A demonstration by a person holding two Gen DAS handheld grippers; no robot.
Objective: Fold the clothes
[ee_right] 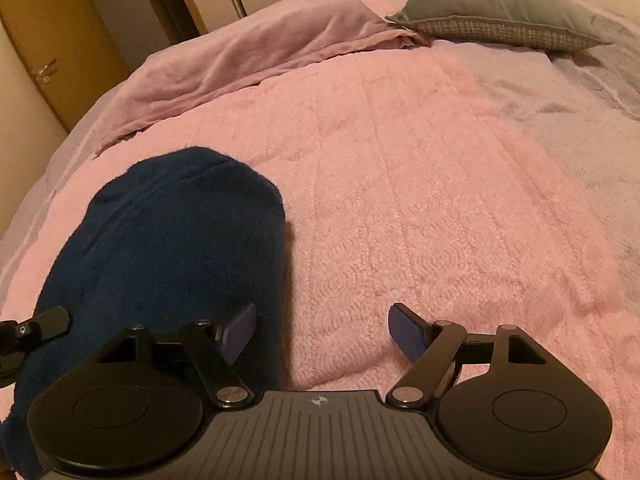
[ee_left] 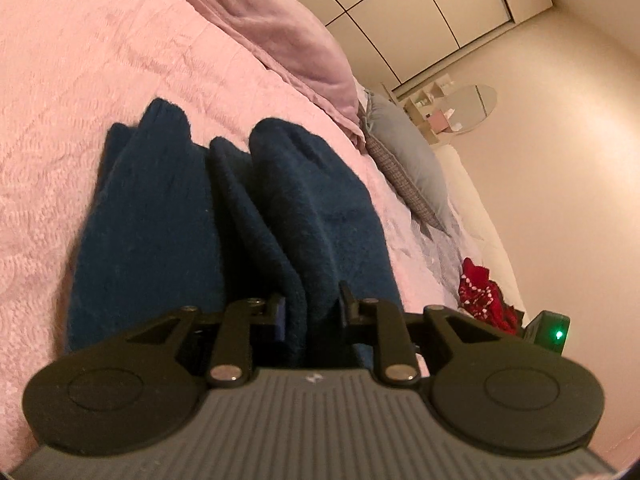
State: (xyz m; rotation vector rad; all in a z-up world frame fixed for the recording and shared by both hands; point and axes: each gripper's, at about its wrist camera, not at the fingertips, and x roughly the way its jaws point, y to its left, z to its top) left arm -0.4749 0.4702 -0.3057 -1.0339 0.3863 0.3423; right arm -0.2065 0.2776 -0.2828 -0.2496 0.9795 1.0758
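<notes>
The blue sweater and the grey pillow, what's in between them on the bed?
Just bare pink bedspread lies between the blue sweater and the grey pillow, plainest in the right wrist view. A crumpled mauve blanket sits off to the side.

Both views are dim and warm-toned, tinting everything pinkish orange. In the left wrist view the brightest patch lies on the bare wall at the right of the frame, fading toward the corners. The navy garment reads almost black, its folds barely showing. A green indicator light glows at lower right. Fisheye distortion bends straight lines near the edges, and dark vignetting rounds off the corners. Fine detail is soft and slightly grainy throughout.
</notes>
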